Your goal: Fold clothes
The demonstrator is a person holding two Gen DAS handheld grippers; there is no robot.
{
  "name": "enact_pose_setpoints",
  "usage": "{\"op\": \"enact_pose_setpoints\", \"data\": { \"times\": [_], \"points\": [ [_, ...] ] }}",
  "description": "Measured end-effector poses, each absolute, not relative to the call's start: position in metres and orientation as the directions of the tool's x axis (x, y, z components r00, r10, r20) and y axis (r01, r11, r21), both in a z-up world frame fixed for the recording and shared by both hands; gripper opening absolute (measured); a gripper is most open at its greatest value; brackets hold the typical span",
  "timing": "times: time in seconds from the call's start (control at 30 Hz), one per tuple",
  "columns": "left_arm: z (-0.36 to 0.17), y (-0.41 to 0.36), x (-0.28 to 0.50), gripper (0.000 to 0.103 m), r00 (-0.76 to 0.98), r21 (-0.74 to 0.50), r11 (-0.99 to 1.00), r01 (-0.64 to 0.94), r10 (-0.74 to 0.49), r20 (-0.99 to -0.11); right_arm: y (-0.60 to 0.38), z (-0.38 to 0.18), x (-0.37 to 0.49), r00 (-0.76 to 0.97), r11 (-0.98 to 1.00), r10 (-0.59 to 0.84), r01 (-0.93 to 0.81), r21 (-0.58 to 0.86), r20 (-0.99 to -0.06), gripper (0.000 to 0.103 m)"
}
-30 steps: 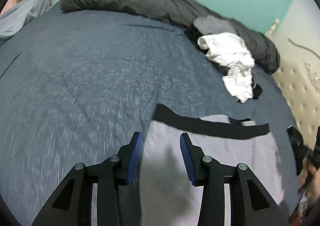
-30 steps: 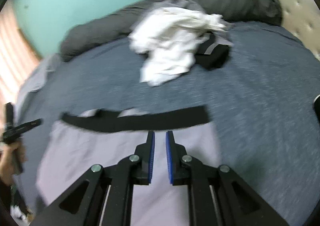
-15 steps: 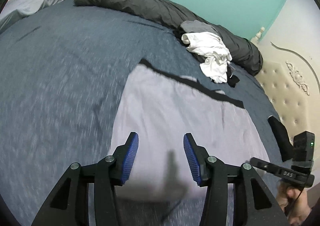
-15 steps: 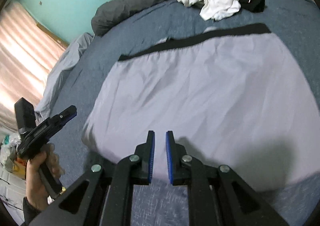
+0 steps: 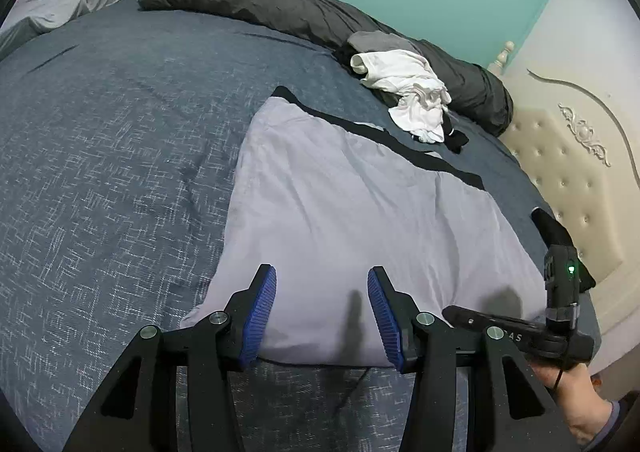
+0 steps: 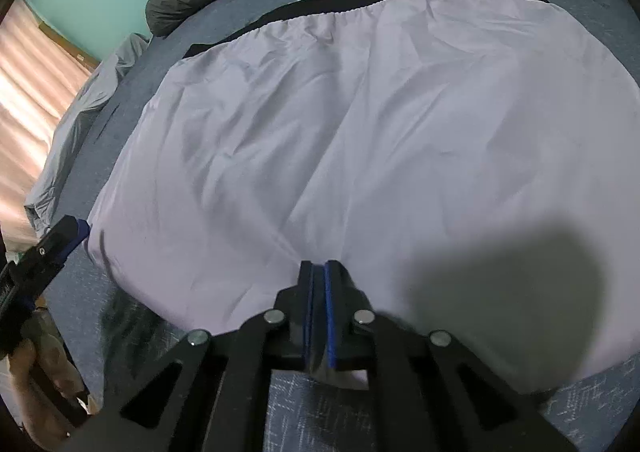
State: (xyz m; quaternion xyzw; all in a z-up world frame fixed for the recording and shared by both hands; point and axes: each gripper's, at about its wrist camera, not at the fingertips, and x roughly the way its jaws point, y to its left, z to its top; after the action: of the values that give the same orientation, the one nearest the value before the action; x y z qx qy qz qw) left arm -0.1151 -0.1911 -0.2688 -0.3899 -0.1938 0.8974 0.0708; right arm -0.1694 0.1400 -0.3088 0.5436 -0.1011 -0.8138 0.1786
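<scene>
A lilac garment (image 5: 352,208) with a black waistband (image 5: 384,136) lies spread flat on the blue-grey bed (image 5: 112,156). My left gripper (image 5: 322,312) hovers open over the near hem, close to its left corner, nothing between its blue pads (image 5: 260,316). In the right wrist view the same garment (image 6: 360,124) fills the frame. My right gripper (image 6: 318,280) is shut at the near hem, and creases in the cloth run toward its tips. The right gripper also shows at the right of the left wrist view, held in a hand (image 5: 576,392).
A pile of white and black clothes (image 5: 412,96) sits beyond the waistband against a rolled dark grey duvet (image 5: 248,0). A cream tufted headboard (image 5: 576,180) stands at the right. A pale sheet (image 6: 72,140) bunches at the bed's left side.
Both grippers pulled back from the waistband to the near hem while the garment spread out flat. The right gripper's jaws closed together at the hem. The left stayed open.
</scene>
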Motion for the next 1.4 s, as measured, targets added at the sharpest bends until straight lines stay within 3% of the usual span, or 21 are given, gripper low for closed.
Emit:
{"op": "enact_pose_setpoints", "data": {
  "times": [0.33, 0.53, 0.67, 0.8, 1.07, 1.23, 1.4],
  "points": [
    [-0.268, -0.201, -0.112, 0.052, -0.708, -0.431, -0.902, 0.024, 0.289, -0.645, 0.147, -0.274, -0.188, -0.391, -0.923, -0.384, 0.153, 0.352, -0.837, 0.003],
    [-0.270, -0.205, -0.114, 0.053, -0.707, -0.437, -0.899, 0.024, 0.294, -0.643, 0.137, -0.311, -0.206, -0.326, -0.944, -0.329, 0.148, 0.296, -0.886, 0.003],
    [-0.269, -0.208, -0.114, 0.053, -0.711, -0.439, -0.898, 0.021, 0.295, -0.639, 0.143, -0.299, -0.206, -0.316, -0.941, -0.337, 0.135, 0.309, -0.887, 0.003],
    [-0.268, -0.210, -0.113, 0.053, -0.713, -0.449, -0.893, 0.024, 0.299, -0.633, 0.143, -0.270, -0.180, -0.332, -0.936, -0.349, 0.173, 0.307, -0.876, 0.003],
    [-0.267, -0.211, -0.110, 0.055, -0.718, -0.451, -0.892, 0.022, 0.299, -0.628, 0.151, -0.294, -0.143, -0.300, -0.938, -0.343, 0.160, 0.307, -0.890, 0.003],
    [-0.266, -0.213, -0.109, 0.055, -0.722, -0.455, -0.890, 0.027, 0.298, -0.624, 0.150, -0.271, -0.126, -0.312, -0.943, -0.320, 0.195, 0.269, -0.895, 0.003],
    [-0.266, -0.213, -0.109, 0.056, -0.722, -0.455, -0.890, 0.023, 0.300, -0.624, 0.150, -0.296, -0.115, -0.263, -0.948, -0.289, 0.213, 0.237, -0.920, 0.003]
  ]
}}
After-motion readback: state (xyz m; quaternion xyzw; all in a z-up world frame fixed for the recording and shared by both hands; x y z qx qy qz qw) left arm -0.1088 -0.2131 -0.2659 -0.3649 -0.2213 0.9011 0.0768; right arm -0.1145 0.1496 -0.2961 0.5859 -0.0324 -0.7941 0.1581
